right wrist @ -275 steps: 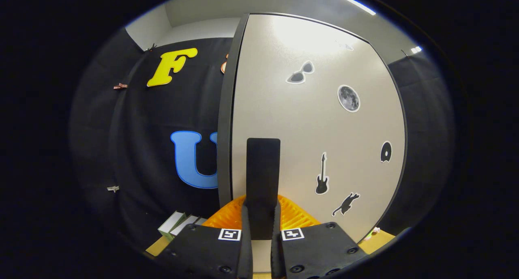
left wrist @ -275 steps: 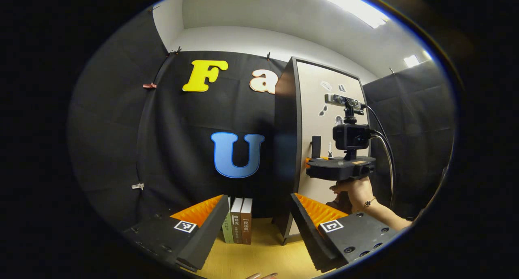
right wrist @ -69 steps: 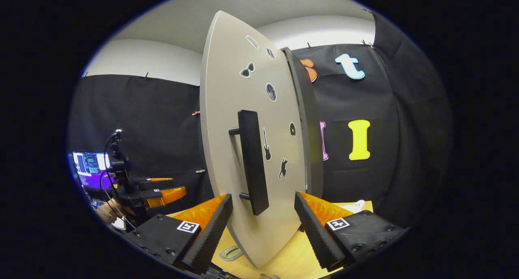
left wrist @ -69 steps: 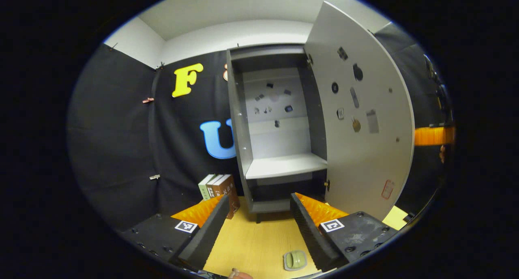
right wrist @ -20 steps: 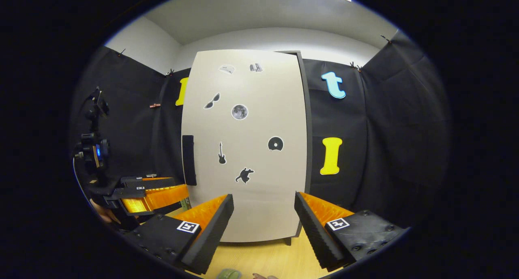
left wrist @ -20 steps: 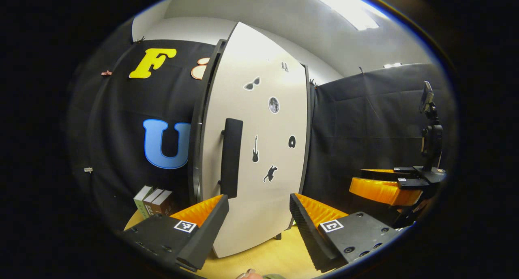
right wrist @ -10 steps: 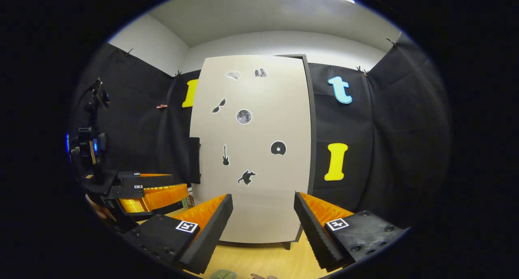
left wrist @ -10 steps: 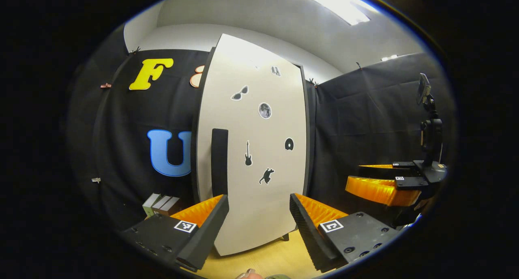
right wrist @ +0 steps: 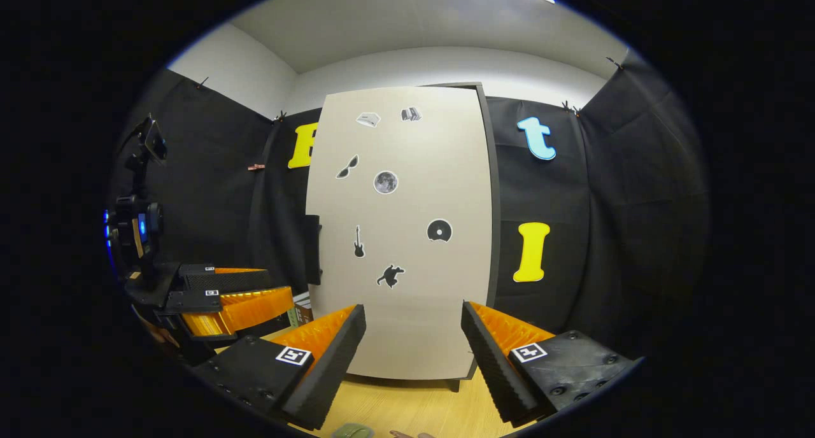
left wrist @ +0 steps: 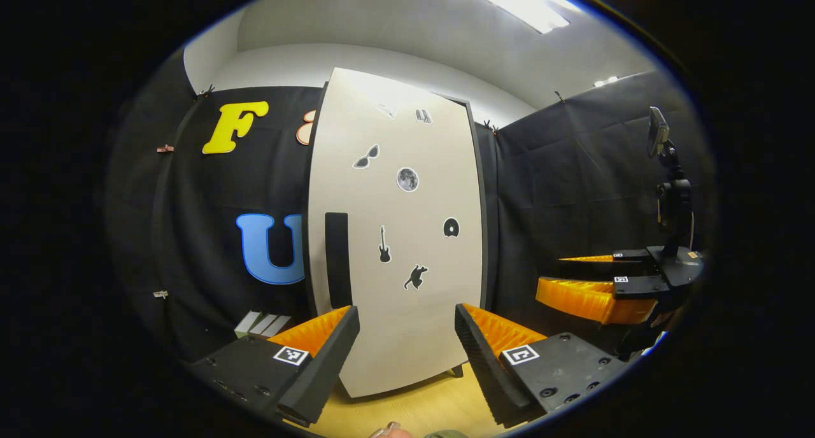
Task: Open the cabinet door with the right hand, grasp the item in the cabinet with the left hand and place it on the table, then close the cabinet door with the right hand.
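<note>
Both grippers stood wide open and held nothing. The left gripper (left wrist: 404, 355) had its fingers spread at the bottom of the left gripper view, aimed at the lower part of the cabinet door (left wrist: 395, 234) and apart from it. The right gripper (right wrist: 411, 355) was likewise spread at the bottom of the right gripper view, facing the same door without touching it; it also appeared off to the side in the left gripper view, held level and well apart from the cabinet (right wrist: 487, 234).

Beyond the fingers, the door lay flat against the cabinet front, seemingly fully closed, with its dark handle (left wrist: 337, 260) upright near the left edge and small stickers scattered over the panel. The item (right wrist: 350, 431), a small greenish object, lay on the wooden table (right wrist: 420, 406) at the very bottom of the right gripper view, in front of the cabinet and near the person's fingertips; its shape was too cut off to make out. Some books (left wrist: 262, 324) stood on the table left of the cabinet.

Judging by this, the closing step looked finished and the whole task essentially done. Any next move would call only for drawing both grippers back clear of the door, without nudging the item.
</note>
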A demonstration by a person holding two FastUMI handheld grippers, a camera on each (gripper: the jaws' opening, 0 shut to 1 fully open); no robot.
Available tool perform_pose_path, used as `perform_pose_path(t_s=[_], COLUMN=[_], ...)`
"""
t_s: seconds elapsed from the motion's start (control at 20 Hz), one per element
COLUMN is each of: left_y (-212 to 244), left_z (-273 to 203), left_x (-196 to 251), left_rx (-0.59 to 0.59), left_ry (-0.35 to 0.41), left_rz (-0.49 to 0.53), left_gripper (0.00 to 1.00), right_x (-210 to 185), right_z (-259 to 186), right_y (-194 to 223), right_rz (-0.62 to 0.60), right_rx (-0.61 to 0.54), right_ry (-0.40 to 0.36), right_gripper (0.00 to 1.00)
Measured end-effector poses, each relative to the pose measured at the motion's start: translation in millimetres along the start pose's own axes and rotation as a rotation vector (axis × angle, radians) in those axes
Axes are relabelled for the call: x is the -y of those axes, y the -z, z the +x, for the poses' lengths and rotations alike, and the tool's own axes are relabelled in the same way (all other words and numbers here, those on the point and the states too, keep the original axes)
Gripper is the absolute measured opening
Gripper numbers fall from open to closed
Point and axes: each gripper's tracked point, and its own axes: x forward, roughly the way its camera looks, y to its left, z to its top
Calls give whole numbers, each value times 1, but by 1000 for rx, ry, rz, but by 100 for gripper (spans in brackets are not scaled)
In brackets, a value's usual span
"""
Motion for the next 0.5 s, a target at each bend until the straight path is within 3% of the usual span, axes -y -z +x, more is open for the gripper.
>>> perform_pose_path(t_s=[0.5], left_y=[5], left_z=[0], left_x=[6], left_rx=[-7], left_ry=[10], left_rz=[-6], left_gripper=[95], right_x=[-2], right_z=[-3], right_y=[1], right_rz=[16], right_rx=[-6], right_ry=[-5], right_gripper=[98])
